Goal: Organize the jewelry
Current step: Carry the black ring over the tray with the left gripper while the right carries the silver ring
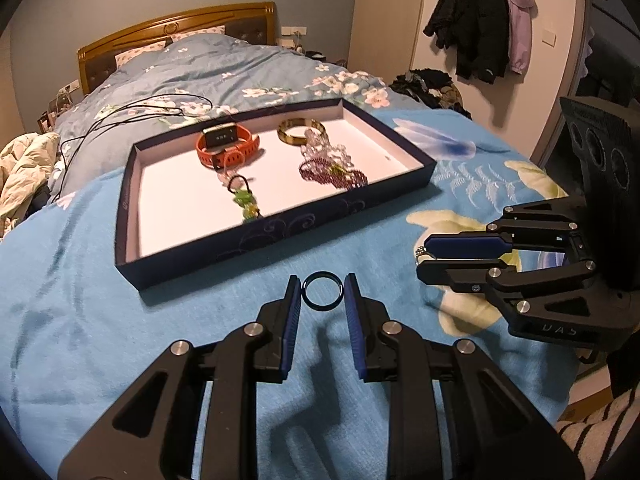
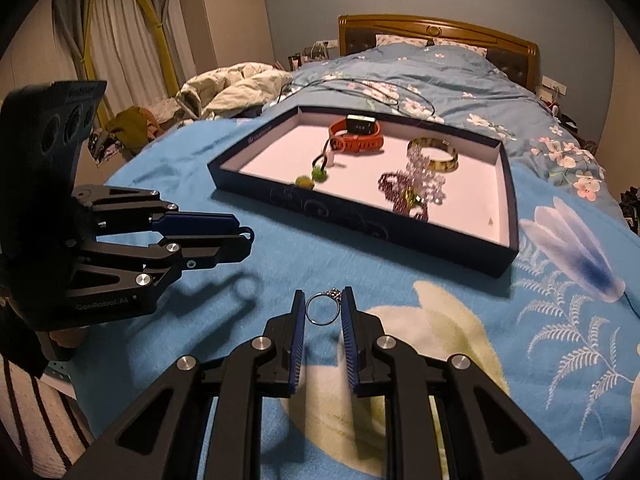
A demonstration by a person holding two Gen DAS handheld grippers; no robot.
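My left gripper (image 1: 322, 289) is shut on a black ring (image 1: 322, 304) and holds it upright above the blue blanket, just in front of the tray. My right gripper (image 2: 322, 308) is shut on a silver ring with a stone (image 2: 323, 307); it shows at the right of the left wrist view (image 1: 420, 258). The dark blue tray (image 1: 280, 232) with a white floor holds an orange watch (image 1: 226, 145), a yellow-brown bangle (image 1: 301, 131), clear and purple bead bracelets (image 1: 332, 164) and a green charm on a cord (image 1: 245, 200). The left gripper shows at the left of the right wrist view (image 2: 250, 242).
The tray lies on a blue flowered blanket (image 1: 160, 340) on a bed. A black cable (image 1: 132, 118) lies behind the tray. Crumpled bedding (image 2: 236, 84) sits to the far left, coats (image 1: 480, 20) hang on the wall at right.
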